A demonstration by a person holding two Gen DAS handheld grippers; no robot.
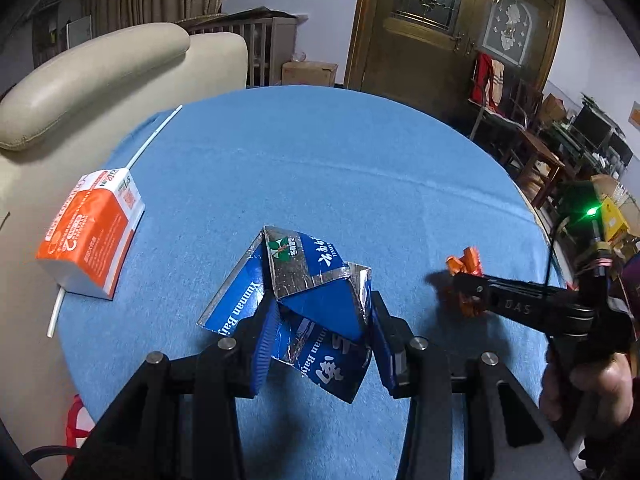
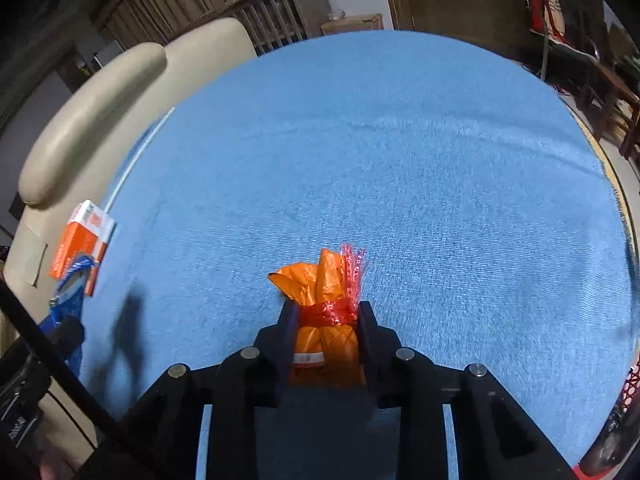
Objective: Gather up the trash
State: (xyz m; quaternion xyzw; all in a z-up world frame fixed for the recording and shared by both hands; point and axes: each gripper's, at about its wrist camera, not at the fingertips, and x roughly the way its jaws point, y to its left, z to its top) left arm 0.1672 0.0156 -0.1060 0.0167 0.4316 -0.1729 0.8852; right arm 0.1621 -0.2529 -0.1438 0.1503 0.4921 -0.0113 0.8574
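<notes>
My left gripper (image 1: 322, 320) is shut on a crushed blue carton (image 1: 316, 280) with silver foil edges, held just above the blue tablecloth (image 1: 320, 168). My right gripper (image 2: 326, 320) is shut on an orange wrapper bundle (image 2: 324, 308) tied with red plastic; it also shows at the right of the left wrist view (image 1: 466, 284). An orange and white box (image 1: 94, 236) lies at the left edge of the table, with a white straw (image 1: 154, 138) beside it. The box also shows in the right wrist view (image 2: 82, 240).
The round table carries a blue cloth (image 2: 400, 160). A cream armchair (image 1: 92, 68) stands close on the left. A wooden door (image 1: 452, 28), chairs and cluttered furniture stand behind and to the right. A red net bag (image 2: 628, 384) hangs at the right edge.
</notes>
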